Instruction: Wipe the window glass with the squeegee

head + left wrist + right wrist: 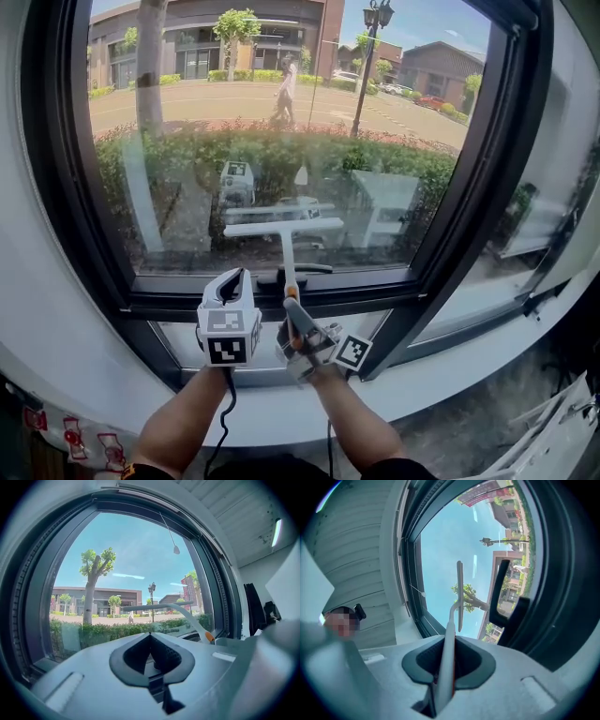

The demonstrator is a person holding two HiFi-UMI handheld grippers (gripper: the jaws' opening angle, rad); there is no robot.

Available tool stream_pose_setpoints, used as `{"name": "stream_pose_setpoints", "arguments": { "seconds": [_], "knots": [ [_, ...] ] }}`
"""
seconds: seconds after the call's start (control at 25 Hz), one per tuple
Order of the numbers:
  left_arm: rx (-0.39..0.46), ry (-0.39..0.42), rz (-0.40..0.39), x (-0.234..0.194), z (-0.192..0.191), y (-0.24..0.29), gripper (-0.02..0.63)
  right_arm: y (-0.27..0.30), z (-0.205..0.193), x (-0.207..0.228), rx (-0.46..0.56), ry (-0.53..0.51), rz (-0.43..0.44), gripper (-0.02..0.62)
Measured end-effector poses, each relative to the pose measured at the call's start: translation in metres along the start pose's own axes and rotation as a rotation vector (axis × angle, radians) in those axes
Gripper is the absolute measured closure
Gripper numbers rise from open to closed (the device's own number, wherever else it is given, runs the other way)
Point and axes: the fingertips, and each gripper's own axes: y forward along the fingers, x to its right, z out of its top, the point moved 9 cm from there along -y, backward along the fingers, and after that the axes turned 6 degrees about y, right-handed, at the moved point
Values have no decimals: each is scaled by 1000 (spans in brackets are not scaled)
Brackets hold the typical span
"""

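We hold the white squeegee (284,228) by its handle in our right gripper (294,323), whose jaws are clamped tight on it at the lower centre of the head view. The blade lies level across the lower middle of the window glass (187,131). Our left gripper (234,281), just left of the handle, has its jaws together on nothing.

glossy reflective window glass (187,122), smooth matt white plastic squeegee (284,228), matt dark window frame (52,169)
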Motion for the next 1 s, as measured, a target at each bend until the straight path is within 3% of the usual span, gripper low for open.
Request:
{"name": "stream_pose_setpoints", "arguments": {
  "seconds": [0.68,1.0],
  "knots": [
    [-86,-19,20,15,-39,-9,589,-56,-23,30,-3,83,-117,551],
    [-103,-38,42,18,-56,-12,589,-58,-21,31,-10,93,-98,552]
  ]
}}
